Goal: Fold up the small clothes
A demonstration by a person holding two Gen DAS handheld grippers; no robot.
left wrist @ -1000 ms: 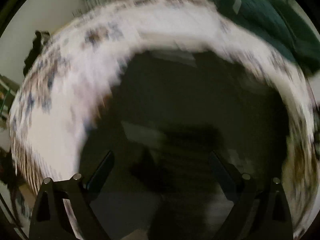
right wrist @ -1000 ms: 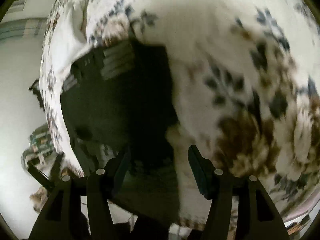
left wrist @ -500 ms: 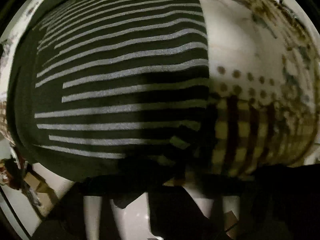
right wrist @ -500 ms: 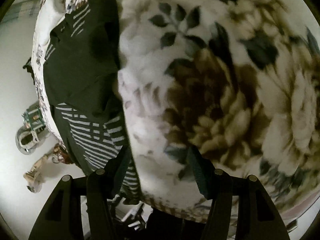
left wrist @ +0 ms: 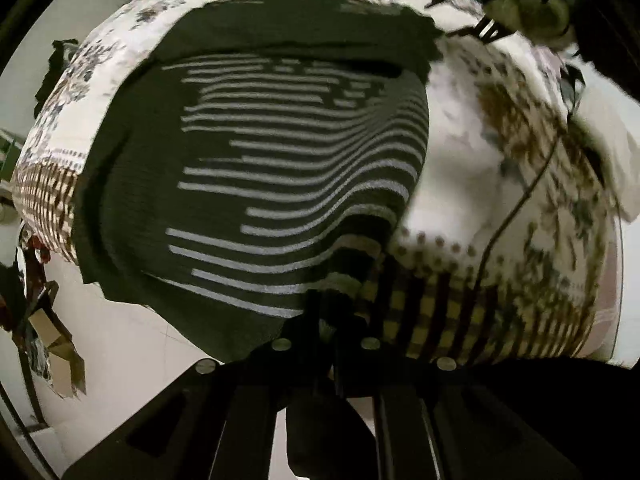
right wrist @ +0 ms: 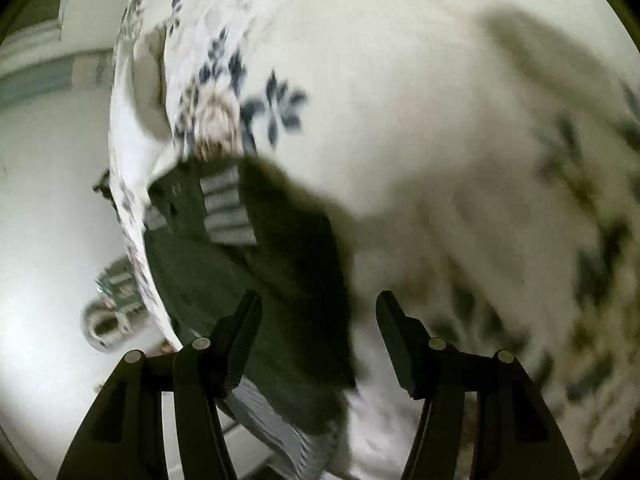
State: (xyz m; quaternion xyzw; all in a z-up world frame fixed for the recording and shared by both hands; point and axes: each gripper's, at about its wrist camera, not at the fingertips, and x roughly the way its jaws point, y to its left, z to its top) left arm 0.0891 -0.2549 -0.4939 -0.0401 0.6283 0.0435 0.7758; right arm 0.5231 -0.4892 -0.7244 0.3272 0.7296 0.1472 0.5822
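Note:
A dark green garment with white stripes [left wrist: 280, 168] lies spread on a floral bedspread [left wrist: 500, 152]. My left gripper [left wrist: 326, 312] is shut on the garment's near hem, which bunches up at the fingertips. In the right wrist view the same garment [right wrist: 280, 280] lies folded over at the bed's left side, striped side partly showing. My right gripper [right wrist: 318, 320] is open and empty, its fingers just above the garment's right edge.
The bed edge drops to a pale floor [left wrist: 132, 352] at lower left. A thin black cable [left wrist: 516, 208] runs across the bedspread. A yellowish stuffed object [left wrist: 524, 12] lies at the far right. Clutter [right wrist: 108, 312] stands on the floor beside the bed.
My left gripper, open a second ago, has shut on the garment's hem. My right gripper has moved back over the garment's edge, still open. Both views are blurred by motion.

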